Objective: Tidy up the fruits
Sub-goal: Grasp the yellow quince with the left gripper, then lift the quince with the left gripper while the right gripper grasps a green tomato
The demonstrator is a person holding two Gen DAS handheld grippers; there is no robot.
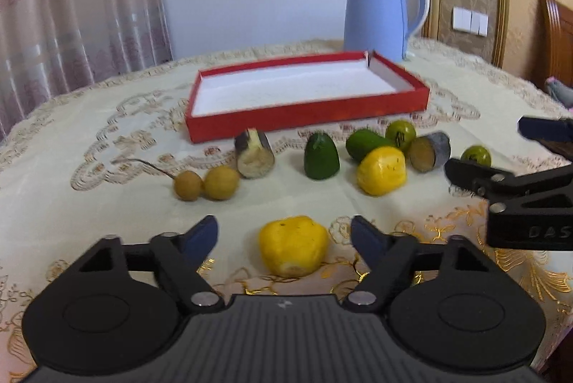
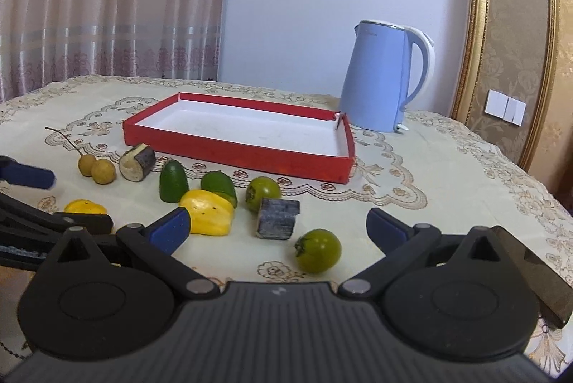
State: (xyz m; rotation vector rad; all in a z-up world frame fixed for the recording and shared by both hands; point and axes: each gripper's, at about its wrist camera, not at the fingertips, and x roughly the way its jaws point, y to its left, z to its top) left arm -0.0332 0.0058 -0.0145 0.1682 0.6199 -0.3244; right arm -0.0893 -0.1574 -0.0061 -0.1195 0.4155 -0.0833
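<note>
Two wrist fisheyes, low over the surface (image 1: 107, 139), both facing the wall.
The left view sits close behind a yellow fruit (image 1: 293, 245), the right beside it; both share the red tray (image 2: 236, 154) and kettle (image 2: 379, 78).

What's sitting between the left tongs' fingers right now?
A yellow fruit lies on the tablecloth between them, untouched; the left wrist view shows it.

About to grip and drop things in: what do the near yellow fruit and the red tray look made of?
Yellow fruit: looks like smooth, waxy plastic or foam, a model rather than real fruit; even colour, soft sheen. Uncertain.

Red tray: seems to be paper-covered cardboard, matte red outside, white inside; thin walls, and the far-right corner is split open.
</note>
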